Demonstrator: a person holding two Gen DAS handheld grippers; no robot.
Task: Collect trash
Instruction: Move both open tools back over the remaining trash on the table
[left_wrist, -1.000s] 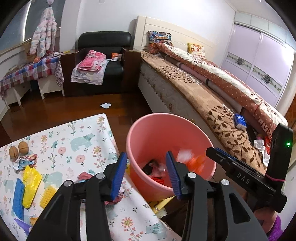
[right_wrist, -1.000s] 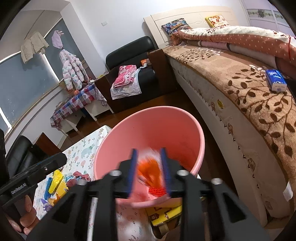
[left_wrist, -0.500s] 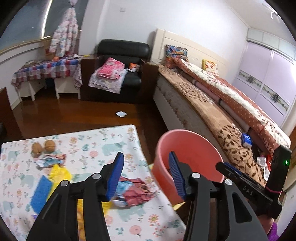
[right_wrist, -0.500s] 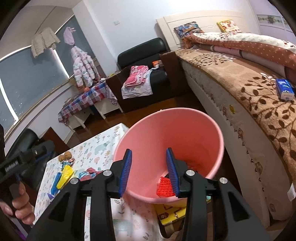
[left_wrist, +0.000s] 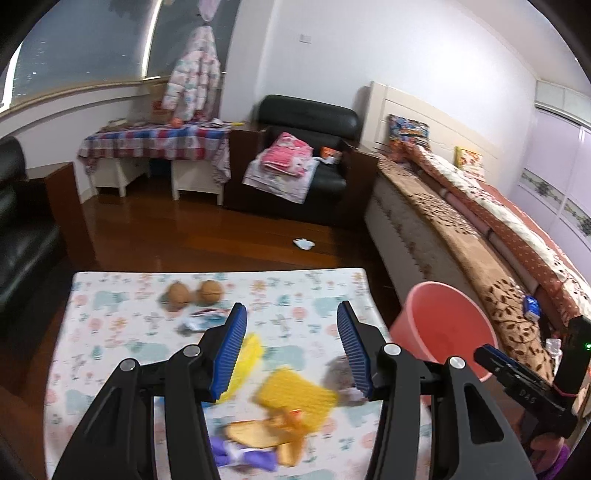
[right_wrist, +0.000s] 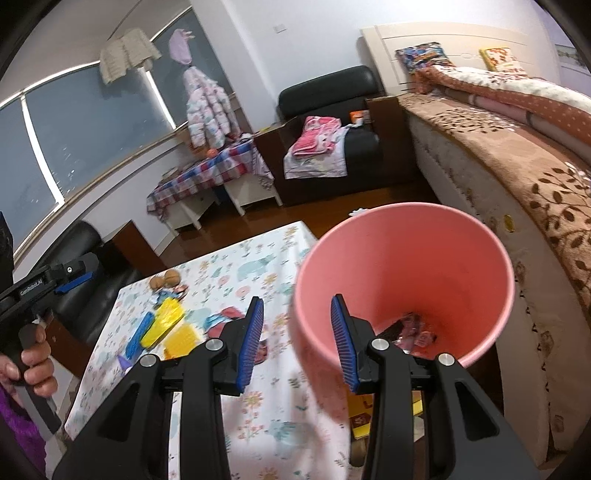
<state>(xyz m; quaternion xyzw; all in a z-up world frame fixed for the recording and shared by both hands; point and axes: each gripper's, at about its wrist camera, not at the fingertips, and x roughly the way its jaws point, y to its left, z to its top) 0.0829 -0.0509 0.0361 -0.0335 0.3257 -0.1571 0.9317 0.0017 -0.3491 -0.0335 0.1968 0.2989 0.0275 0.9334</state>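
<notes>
We see the bed as the largest thing, running along the right side, with the black chair and its pink laundry against the far wall. Nearer us sits the table under a flowered cloth, and the pink bucket stands just off its right edge, between table and bed.

The trash lies on the table: a yellow pad, a yellow wrapper, a purple scrap, an orange piece and two walnuts at the far side. Nothing blocks the way to them.

Our left gripper hangs over this litter with its blue pads wide apart and empty. Our right gripper has its pads apart too, empty, straddling the near rim of the bucket.

Only the right view looks into the bucket, where wrappers lie at the bottom; it also shows a blue piece on the table and the left hand on its handle. Only the left view shows a white scrap on the floor.
</notes>
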